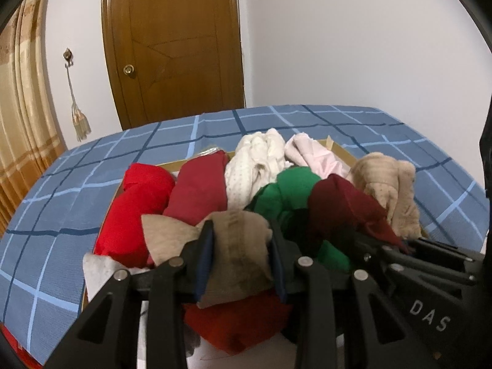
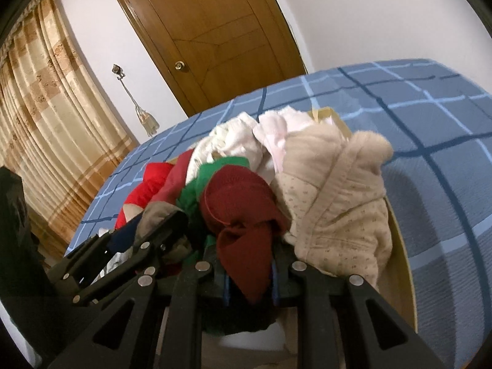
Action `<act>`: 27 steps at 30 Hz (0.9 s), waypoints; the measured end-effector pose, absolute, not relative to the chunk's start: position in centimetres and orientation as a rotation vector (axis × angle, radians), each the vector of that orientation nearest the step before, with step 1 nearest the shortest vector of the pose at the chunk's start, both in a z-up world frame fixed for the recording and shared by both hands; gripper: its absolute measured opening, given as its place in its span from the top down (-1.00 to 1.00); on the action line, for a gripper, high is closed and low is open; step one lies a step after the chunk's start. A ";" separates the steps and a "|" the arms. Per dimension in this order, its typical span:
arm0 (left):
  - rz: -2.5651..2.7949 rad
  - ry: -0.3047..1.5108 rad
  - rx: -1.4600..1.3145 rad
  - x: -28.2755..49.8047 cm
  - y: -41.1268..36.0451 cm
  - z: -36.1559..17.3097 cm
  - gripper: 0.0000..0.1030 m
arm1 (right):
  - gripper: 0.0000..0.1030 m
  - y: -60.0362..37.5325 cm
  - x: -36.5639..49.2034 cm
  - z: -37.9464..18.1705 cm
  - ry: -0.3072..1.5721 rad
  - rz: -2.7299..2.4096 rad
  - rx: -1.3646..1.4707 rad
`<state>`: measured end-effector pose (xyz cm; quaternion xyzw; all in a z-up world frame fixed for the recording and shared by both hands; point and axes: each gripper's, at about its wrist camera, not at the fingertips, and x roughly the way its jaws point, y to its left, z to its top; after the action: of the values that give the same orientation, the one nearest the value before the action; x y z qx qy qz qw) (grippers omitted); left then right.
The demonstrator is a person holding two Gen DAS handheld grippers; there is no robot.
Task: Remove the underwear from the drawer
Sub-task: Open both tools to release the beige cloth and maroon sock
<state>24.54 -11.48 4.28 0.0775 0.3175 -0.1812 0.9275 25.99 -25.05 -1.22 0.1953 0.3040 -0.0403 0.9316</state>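
Left wrist view: the left gripper point(image 1: 241, 246) is clenched on a taupe garment point(image 1: 236, 246), its fabric pinched between the two fingers above the drawer point(image 1: 338, 150), a shallow cardboard-coloured tray resting on the bed. Right wrist view: the right gripper point(image 2: 249, 272) is clenched on a maroon garment point(image 2: 243, 215), which bunches up ahead of the fingers. Both pieces appear gripped yet remain over the pile, so the removal is judged begun but not finished; lifting clear and setting down remain. Left in the drawer are a bright red roll point(image 1: 135, 203), a green piece point(image 1: 286, 193), a cream dotted piece point(image 1: 252, 166), a pale pink piece point(image 1: 310, 153) and a beige dotted piece point(image 2: 338, 203). The surface is a blue checked bedspread point(image 1: 61, 203). Behind stand a brown wooden door point(image 1: 175, 46), a white wall point(image 1: 353, 30), a gold curtain point(image 2: 46, 117) and a tassel on a hook point(image 1: 80, 120).
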 end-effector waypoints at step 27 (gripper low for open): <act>-0.270 0.672 0.170 21.3 -9.3 3.9 -0.99 | -0.02 -24.7 20.6 -0.2 0.563 0.033 0.451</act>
<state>21.33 -9.32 3.91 0.0830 0.3283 -0.1319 0.9316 20.60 -24.69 -0.19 0.2204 0.2755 0.0163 0.9355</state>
